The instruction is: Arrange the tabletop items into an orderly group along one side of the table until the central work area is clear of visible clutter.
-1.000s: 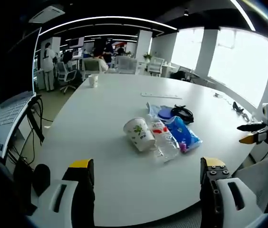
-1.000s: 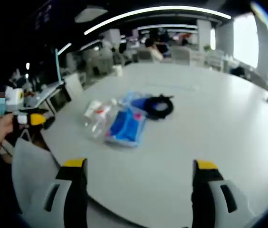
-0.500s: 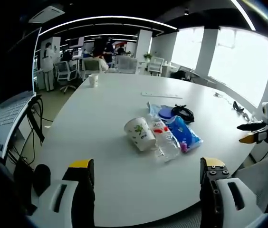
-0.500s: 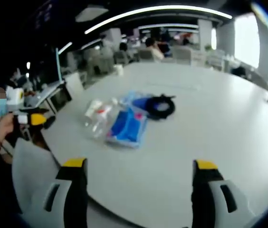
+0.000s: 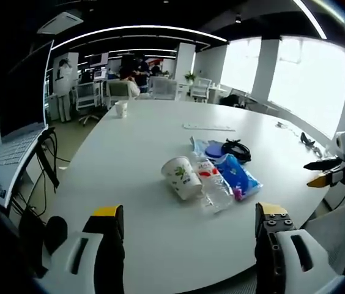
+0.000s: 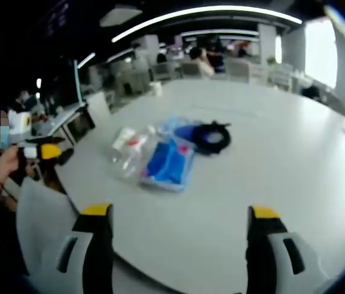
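Observation:
A small cluster lies mid-table: a paper cup point(image 5: 181, 177) on its side, a clear plastic bottle point(image 5: 211, 184) with a red label, a blue packet point(image 5: 238, 175), a blue lid point(image 5: 214, 150) and a coiled black cable point(image 5: 236, 149). From the other side I see the bottle point(image 6: 127, 154), the blue packet point(image 6: 168, 165) and the cable point(image 6: 212, 136). My left gripper point(image 5: 185, 223) is open at the near table edge, short of the cup. My right gripper point(image 6: 180, 223) is open too, short of the packet. The right gripper point(image 5: 326, 173) appears at the left gripper view's right edge; the left gripper point(image 6: 38, 151) shows at the right gripper view's left.
The round white table point(image 5: 136, 141) also carries a white cup point(image 5: 121, 108) at its far side, a flat white strip point(image 5: 208, 127) and a cable point(image 5: 301, 136) near the window edge. A monitor and keyboard point(image 5: 13, 138) stand left. Chairs and people fill the office behind.
Both views shifted slightly as the cameras moved; the table items lie as before. Both grippers stay open.

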### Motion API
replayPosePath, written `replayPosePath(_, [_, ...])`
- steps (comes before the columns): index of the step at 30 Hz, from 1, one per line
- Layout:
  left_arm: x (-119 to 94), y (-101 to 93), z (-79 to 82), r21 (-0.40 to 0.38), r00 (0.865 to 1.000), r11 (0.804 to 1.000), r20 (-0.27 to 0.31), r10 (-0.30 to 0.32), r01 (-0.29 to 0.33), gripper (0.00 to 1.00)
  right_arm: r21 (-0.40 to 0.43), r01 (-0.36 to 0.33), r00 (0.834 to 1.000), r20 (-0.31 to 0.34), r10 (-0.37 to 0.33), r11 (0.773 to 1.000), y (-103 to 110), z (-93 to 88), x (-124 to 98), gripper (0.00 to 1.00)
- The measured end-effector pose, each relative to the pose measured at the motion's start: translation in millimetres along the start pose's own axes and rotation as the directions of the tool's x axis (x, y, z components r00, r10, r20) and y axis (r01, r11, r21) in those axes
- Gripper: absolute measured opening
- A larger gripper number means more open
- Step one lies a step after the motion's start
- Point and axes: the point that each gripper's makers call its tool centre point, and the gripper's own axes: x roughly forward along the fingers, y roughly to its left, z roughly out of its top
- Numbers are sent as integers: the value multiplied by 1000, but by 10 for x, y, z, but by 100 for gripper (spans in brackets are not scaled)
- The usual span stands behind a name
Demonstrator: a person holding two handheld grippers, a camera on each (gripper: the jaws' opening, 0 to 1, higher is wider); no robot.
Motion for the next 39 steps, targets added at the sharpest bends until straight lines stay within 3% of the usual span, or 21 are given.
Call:
replayPosePath(13, [44, -1, -62, 6, 999, 1000, -30, -15, 15, 87, -19, -32, 999, -33, 32, 999, 120, 32, 132, 87])
replayPosePath(22, [111, -53, -23, 11, 998, 999, -36, -47, 47, 84, -24, -47, 999, -12, 46, 999, 215, 101, 206, 83])
replayPosePath(39, [172, 14, 24, -1, 994, 996, -60, -95, 95, 80, -58, -102, 994, -45, 99, 993, 601, 138, 510, 79])
